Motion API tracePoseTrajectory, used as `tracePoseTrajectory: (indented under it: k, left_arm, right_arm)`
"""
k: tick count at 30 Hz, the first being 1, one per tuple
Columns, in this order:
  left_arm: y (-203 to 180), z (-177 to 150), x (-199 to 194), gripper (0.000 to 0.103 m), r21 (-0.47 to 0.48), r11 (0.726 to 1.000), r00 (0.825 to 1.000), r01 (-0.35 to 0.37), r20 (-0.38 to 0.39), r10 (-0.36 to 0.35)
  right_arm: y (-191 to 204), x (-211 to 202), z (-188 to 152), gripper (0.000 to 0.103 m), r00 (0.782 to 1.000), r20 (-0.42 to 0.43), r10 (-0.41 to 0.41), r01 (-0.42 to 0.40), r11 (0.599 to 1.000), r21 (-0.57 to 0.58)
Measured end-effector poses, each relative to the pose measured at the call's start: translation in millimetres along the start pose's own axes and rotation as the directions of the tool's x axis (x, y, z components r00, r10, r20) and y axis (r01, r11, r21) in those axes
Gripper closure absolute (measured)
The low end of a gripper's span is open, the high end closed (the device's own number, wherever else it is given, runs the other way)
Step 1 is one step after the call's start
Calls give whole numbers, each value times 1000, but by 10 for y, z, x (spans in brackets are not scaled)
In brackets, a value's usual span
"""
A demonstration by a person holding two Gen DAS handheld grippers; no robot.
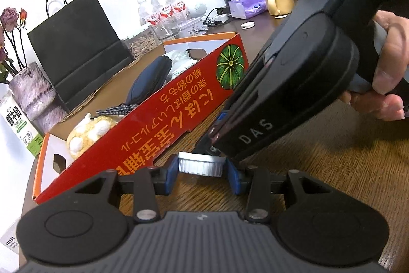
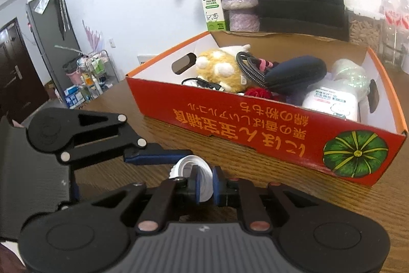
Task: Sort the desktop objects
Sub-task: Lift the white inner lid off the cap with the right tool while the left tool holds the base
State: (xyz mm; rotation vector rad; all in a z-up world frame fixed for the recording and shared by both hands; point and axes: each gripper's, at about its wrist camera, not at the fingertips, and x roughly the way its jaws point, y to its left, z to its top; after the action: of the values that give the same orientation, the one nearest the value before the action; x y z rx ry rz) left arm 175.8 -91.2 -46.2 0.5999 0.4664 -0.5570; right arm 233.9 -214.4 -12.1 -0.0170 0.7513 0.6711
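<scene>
While gripped, ribbed white cap (image 1: 200,164), round, silvery-edged

The box (image 2: 255,134) is red outside with yellow-orange lettering, an orange rim, white inner walls and a dark green pumpkin (image 2: 355,154) striped in yellow-green. Inside it lie a yellow plush toy (image 2: 219,71) with white patches and a navy pouch (image 2: 296,73). The bench (image 2: 306,198) shows brown wood grain. The ridged cap (image 1: 199,164) looks silvery-white, perhaps plain white. The fingers (image 1: 234,175) wear blue pads.
</scene>
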Motion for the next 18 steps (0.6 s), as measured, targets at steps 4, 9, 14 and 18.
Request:
tracePoseTrajectory:
  k: [4,9,14,18]
  left_arm:
    - [23,-7,4,63,-13,1000,1000,7,0,-7]
    - [34,-28,-11,63,-1,1000,1000,6,1,-6]
    - [25,-35,-13,63,6,1000,1000,2,1,-2]
    - [22,-34,-13,63,9,1000,1000,7,1,-7]
  right_arm:
    - [-67,-19,2,92,999,20,46,-47,998,49]
    - [-91,-14,-11,70,1000,-9,-16,16,999,31]
    - [-97,-80,18,71,1000,1,-29,29,999,16]
    - [-40,6,23,82,998,-43,-48,46,998,-41]
